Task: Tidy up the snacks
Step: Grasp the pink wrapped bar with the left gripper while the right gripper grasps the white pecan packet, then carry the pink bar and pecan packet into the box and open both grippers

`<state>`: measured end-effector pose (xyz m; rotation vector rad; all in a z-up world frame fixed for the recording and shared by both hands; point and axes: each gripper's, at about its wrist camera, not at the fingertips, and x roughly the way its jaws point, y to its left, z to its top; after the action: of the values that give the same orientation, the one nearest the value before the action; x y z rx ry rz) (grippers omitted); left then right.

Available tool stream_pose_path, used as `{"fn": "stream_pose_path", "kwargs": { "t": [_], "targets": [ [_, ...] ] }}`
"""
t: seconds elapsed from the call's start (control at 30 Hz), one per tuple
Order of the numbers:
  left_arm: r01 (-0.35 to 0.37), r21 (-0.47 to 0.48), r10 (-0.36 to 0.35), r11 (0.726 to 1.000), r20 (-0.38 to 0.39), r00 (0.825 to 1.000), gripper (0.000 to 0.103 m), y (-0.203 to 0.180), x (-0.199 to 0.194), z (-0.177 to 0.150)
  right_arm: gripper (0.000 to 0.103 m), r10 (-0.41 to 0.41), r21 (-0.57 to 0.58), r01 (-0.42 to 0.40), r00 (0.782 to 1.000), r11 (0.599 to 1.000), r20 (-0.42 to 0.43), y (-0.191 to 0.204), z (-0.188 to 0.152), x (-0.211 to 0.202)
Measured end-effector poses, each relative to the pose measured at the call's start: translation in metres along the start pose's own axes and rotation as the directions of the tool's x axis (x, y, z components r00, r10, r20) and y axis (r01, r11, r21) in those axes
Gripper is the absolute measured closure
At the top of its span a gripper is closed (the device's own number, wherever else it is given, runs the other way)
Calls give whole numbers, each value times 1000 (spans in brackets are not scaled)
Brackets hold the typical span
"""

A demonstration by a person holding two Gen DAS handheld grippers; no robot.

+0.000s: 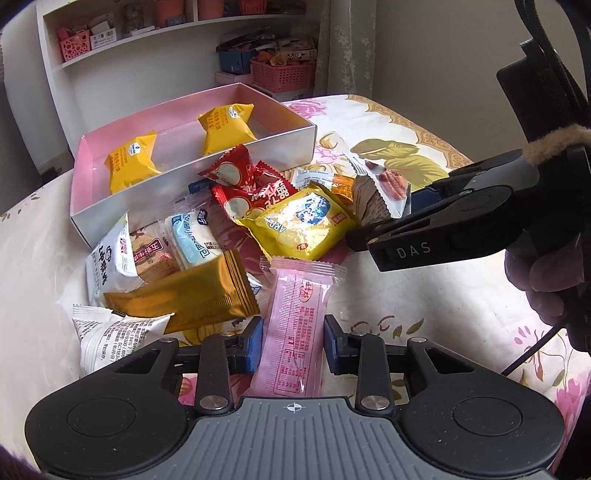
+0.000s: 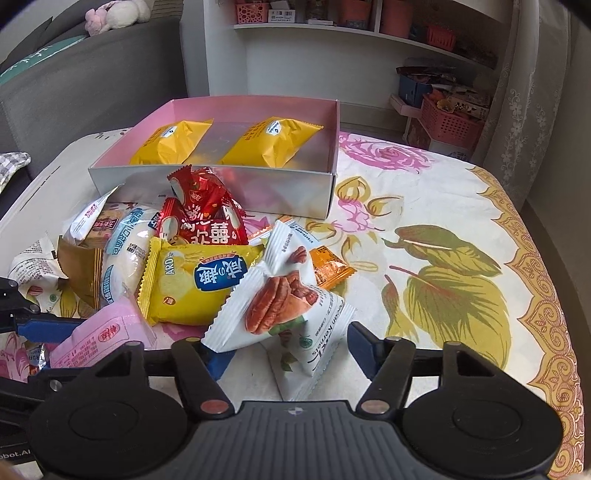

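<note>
"DAS" on right gripper (image 1: 400, 210) body; "ARD" on yellow packet (image 2: 195, 284); "Kernels" on pecan packet (image 2: 280, 306).

The pink packet's (image 1: 291, 332) near end is hidden under the left gripper's (image 1: 293, 345) body. In the right wrist view the pecan packet's (image 2: 280, 306) near edge runs behind the right gripper (image 2: 284, 350), whose left finger is mostly covered by that packet. The gold packet (image 1: 184, 295) covers part of the white packets under it. Items on the far shelf (image 1: 147, 33) are too small to identify. The heap's left edge is cut off in the right wrist view.
</note>
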<state>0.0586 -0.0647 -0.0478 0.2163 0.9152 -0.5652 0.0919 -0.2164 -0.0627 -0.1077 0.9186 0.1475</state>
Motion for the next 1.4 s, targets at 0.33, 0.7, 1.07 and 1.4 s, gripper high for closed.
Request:
{"fn": "stream_pose_path", "kwargs": {
  "t": [0.33,0.7,1.07,1.4],
  "targets": [
    [34,-36,-34,999,9,999,74,2,-11,4,71,23,38,-21,999,999,-37,-3,4,-5],
    [80,-90,-76,993,50,996,74,7,-29,12,71,102,143,-104,995,984,20,-20,14,-33],
    [66,-199,-40,978,130,991,74,35,-50,29,71,141,262,-167,983,950,113,-38,32,-57],
    [31,-357,40,934,190,981,74,81,-63,44,71,151,335,-198,975,921,163,-43,48,-59]
  ]
}}
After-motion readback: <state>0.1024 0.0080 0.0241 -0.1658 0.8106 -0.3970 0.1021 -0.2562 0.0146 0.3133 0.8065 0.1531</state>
